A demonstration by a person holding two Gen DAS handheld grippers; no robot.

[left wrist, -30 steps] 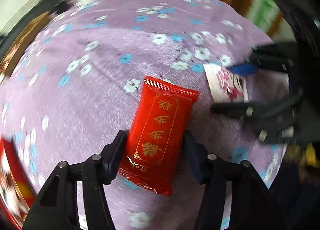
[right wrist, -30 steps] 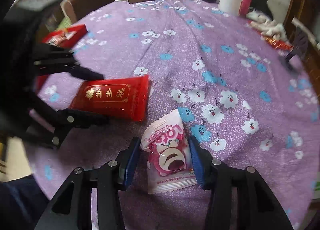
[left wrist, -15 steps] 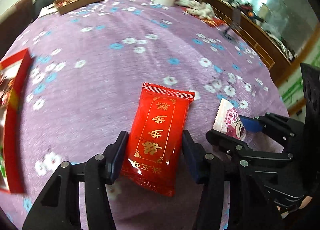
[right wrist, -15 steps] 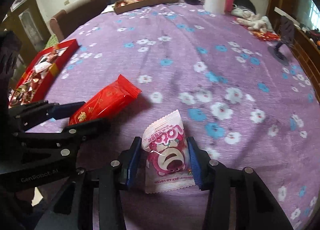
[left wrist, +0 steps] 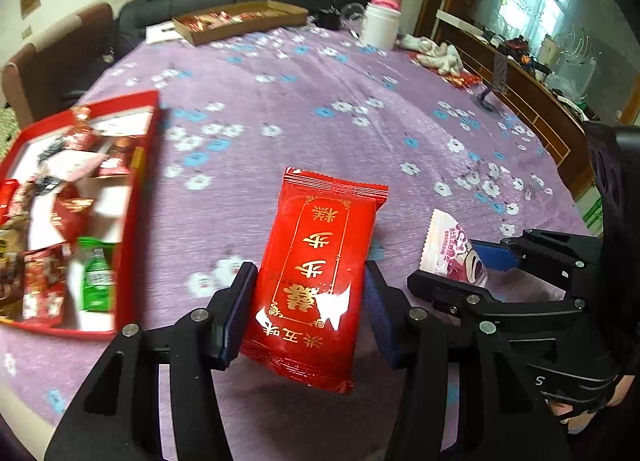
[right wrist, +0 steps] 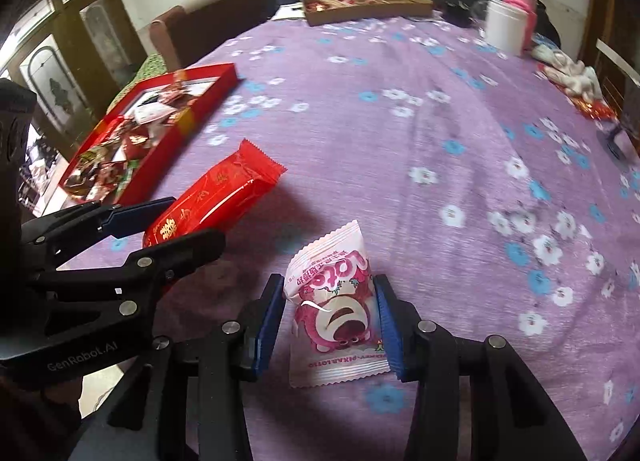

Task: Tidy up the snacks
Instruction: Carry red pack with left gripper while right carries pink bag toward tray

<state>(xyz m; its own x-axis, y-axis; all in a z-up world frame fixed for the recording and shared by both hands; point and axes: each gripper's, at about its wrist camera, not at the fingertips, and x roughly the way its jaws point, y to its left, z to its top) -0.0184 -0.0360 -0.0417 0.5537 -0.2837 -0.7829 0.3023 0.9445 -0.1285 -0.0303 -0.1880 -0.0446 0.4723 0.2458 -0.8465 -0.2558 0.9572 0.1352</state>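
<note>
Red snack box [left wrist: 136,197] left; left jaws pinch red packet [left wrist: 316,273], right jaws pink packet [right wrist: 336,313].

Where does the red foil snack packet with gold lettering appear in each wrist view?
Left wrist: red foil snack packet at centre bottom, clamped in the left gripper.
Right wrist: same packet at left of centre.
Shared landmark: open red snack box on the purple flowered tablecloth.
</note>
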